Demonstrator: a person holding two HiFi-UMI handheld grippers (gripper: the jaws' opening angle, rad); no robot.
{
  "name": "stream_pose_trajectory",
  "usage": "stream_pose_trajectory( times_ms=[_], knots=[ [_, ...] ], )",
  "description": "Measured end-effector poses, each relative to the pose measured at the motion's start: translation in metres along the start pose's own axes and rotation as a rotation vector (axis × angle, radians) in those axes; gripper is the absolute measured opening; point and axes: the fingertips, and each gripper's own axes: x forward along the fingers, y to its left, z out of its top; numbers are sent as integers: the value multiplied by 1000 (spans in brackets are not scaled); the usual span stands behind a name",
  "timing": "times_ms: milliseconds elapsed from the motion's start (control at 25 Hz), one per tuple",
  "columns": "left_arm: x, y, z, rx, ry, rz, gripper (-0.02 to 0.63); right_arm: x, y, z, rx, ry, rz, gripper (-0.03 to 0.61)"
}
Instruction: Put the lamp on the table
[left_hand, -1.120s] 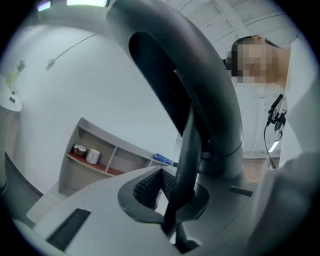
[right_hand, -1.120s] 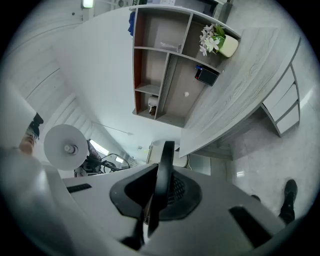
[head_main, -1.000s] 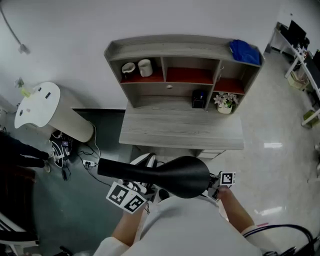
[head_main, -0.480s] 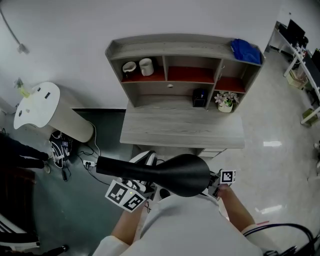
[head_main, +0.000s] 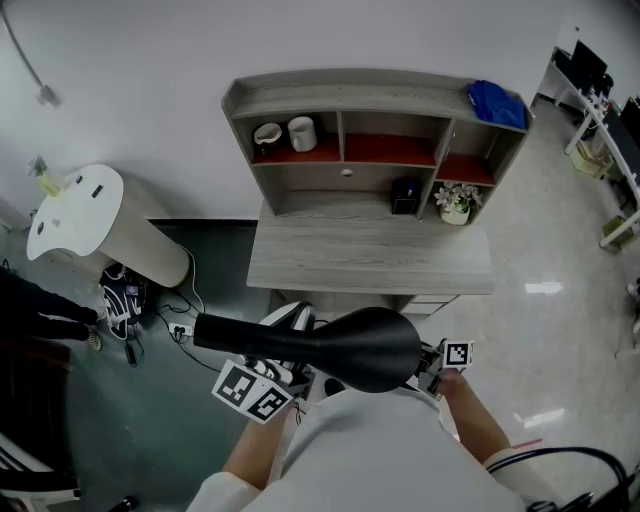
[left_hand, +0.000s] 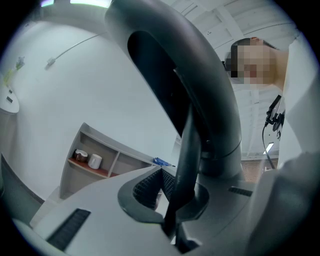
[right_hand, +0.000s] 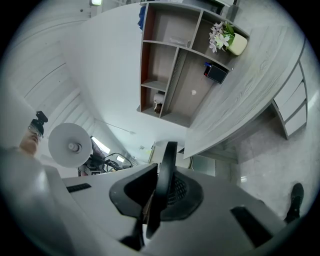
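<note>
I hold a black lamp (head_main: 365, 348) in front of my body with both grippers; its domed part is at the middle of the head view and its long arm (head_main: 250, 336) reaches left. My left gripper (left_hand: 175, 222) is shut on a thin dark edge of the lamp (left_hand: 186, 165), with the lamp's thick curved arm (left_hand: 200, 85) arching above. My right gripper (right_hand: 154, 207) is shut on a thin black rim of the lamp (right_hand: 166, 172). The marker cubes (head_main: 251, 393) (head_main: 455, 355) show on either side of the lamp. The grey wooden table (head_main: 370, 258) stands just ahead.
The table carries a shelf unit (head_main: 375, 95) with two mugs (head_main: 285, 133), a black box (head_main: 405, 196), a potted flower (head_main: 455, 205) and a blue cloth (head_main: 497, 103). A white stool (head_main: 75, 208) stands at the left, with cables and shoes (head_main: 125, 300) on the floor.
Both grippers keep their hold on the lamp. The table and shelf have shifted slightly to the right in the head view.
</note>
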Motion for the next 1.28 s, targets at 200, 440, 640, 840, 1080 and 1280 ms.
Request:
stream_pose_trajectory(
  times_ms=[200, 440, 640, 840, 1080, 1280],
  knots=[
    [-11, 12, 5, 11, 7, -24, 8, 19, 1, -14, -9, -17, 9, 21],
    [-22, 21, 11, 21, 21, -69, 8, 35, -8, -26, -25, -42, -34, 21],
    [-24, 34, 13, 8, 22, -74, 8, 39, -6, -22, 4, -92, -47, 21],
    [-14, 43, 14, 0, 16, -85, 8, 44, -5, -8, -32, -83, -40, 20],
    [9, 54, 12, 4, 15, -92, 8, 53, -13, 12, -13, -88, -18, 20],
    [40, 63, 13, 26, 7, -107, 8, 60, -22, 40, -17, -71, -4, 20]
  ],
)
